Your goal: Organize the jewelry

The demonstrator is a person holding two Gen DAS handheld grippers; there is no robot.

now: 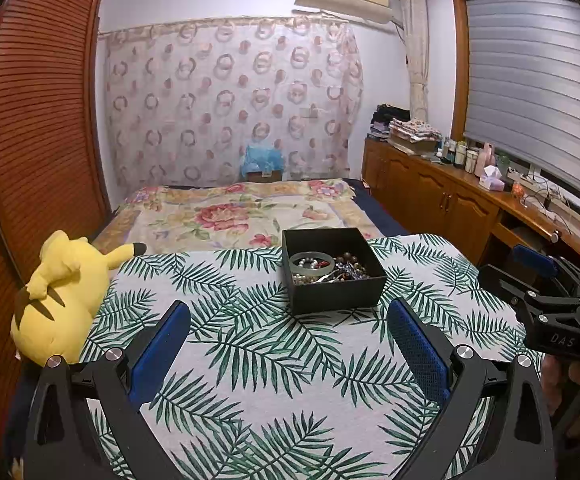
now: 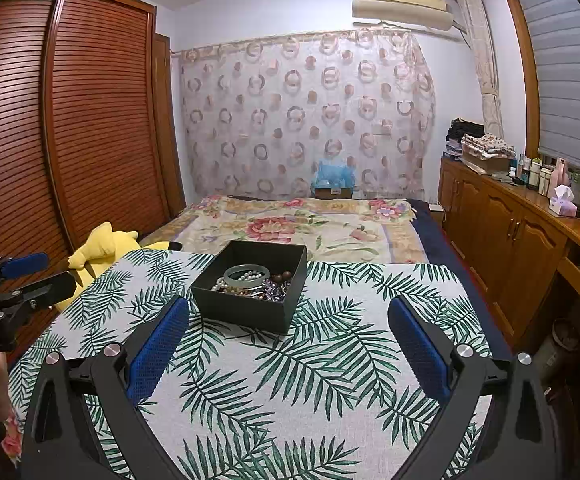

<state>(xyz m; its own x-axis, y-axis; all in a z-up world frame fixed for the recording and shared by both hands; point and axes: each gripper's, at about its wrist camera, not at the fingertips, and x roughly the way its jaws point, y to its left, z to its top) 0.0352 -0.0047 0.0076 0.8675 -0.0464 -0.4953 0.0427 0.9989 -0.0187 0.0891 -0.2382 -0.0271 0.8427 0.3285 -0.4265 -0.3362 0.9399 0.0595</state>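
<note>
- Black box point(image 1: 331, 280) stands on the leaf-print cloth point(image 1: 250, 360), near its far edge, with no lid in view.
- Inside the box lies the jewelry point(image 2: 250, 282): a pale green bangle point(image 1: 311, 263), a string of pearls point(image 2: 246, 277), brown beads point(image 1: 349, 258) and some purple and silver pieces, all mixed in one heap.
- Nothing of the jewelry lies on the cloth outside the box, as far as both views show.
- Left gripper point(image 1: 290, 344) hovers over the cloth, in front of the box and apart from it. Its blue pads point(image 1: 162, 352) stand wide from each other and nothing is between them.
- Right gripper point(image 2: 290, 344) is also over the cloth, a little to the right of the left one. Its jaws are spread wide too, and they hold nothing.
- Each gripper shows at the edge of the other's view, and a hand point(image 1: 569, 384) holds the handle.
- How far the task is, I judge carefully: all pieces sit together in the box, which fits a collecting job that is finished. But they are tangled, so it fits equally a sorting job where the pieces are waiting to be taken out and separated. These pictures do not settle which one.
- A yellow plush toy point(image 1: 62, 296) lies at the left edge of the cloth, well apart from the box.
</note>
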